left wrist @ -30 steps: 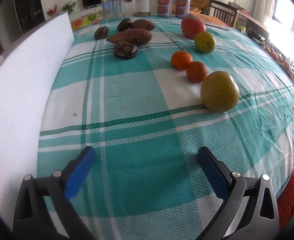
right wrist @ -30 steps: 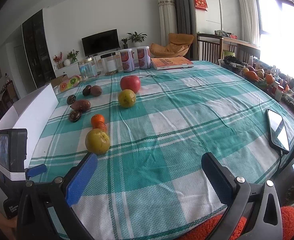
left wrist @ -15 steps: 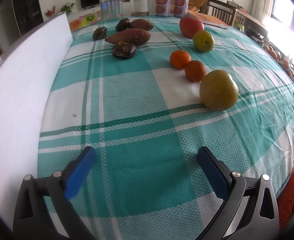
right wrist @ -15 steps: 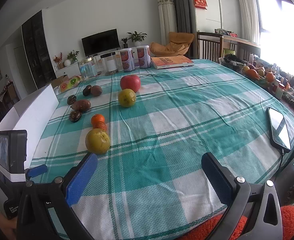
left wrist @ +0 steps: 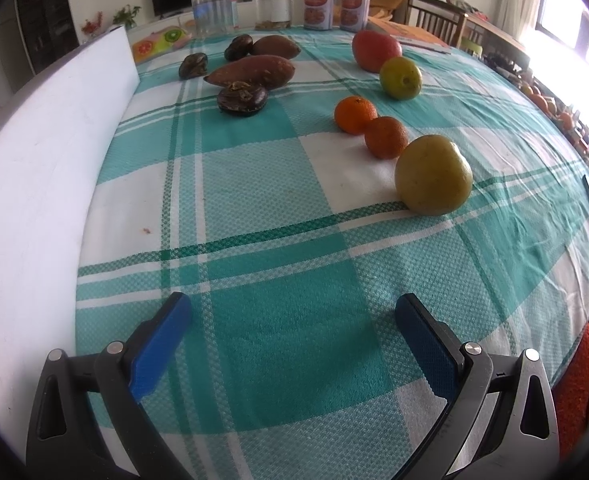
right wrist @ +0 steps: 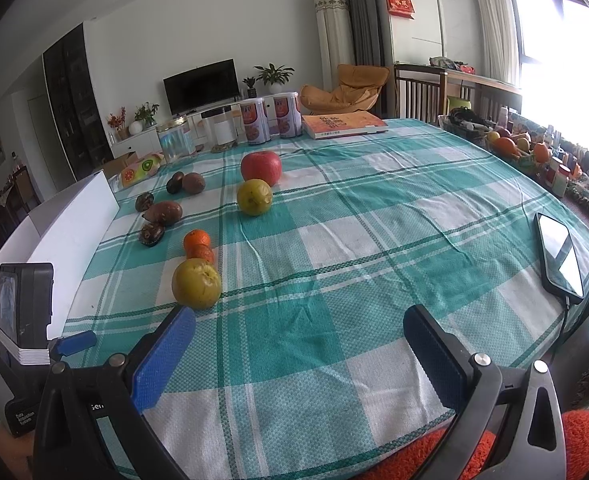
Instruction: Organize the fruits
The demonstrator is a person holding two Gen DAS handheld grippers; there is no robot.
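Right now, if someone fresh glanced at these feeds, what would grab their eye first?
Probably the line of fruit on the teal plaid tablecloth: a big yellow fruit nearest, two small oranges touching behind it, then a yellow-green fruit and a red apple. Next, the dark brown pieces clustered left, by the white board.

The table (right wrist: 374, 216) is covered by a teal-and-white checked cloth (left wrist: 278, 344). On it are laid a red apple (right wrist: 261, 167), yellow-green fruits (right wrist: 254, 197), two tangerines (right wrist: 196, 240), sweet potatoes (left wrist: 250, 73), cans (right wrist: 254, 122), jars (right wrist: 174, 141), a book (right wrist: 344, 123) and a phone (right wrist: 560, 254).
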